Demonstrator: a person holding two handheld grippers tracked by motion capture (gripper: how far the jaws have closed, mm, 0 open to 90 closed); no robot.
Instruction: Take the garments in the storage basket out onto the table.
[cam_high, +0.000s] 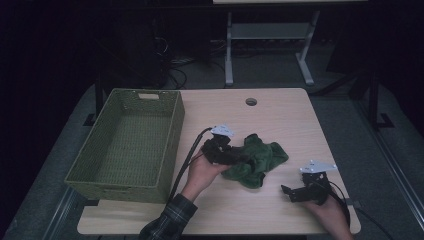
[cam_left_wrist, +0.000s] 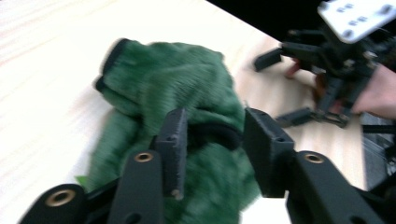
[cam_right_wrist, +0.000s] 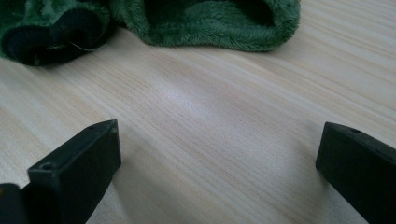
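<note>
so my left gripper (cam_high: 239, 156) has its jaws partly apart around the crumpled green fleece cloth (cam_high: 257, 159) mid-table, right gripper (cam_high: 289, 192) sits wide open near it, and the green wicker basket (cam_high: 131, 141) isn't loaded yet, so most's left.

Green cloth (cam_high: 257, 159): plush, fuzzy pile, matt, with a smooth black trim edge (seen in the left gripper view). Worktop (cam_high: 280, 117): pale wood-grain, smooth, faint sheen. Basket (cam_high: 172, 131): woven green weave, rough, matt. Left tongs (cam_left_wrist: 212, 140) and right tongs (cam_right_wrist: 219, 154): black matt plastic, pad faces slightly grainy; brass-coloured metal eyelets on the left.
</note>
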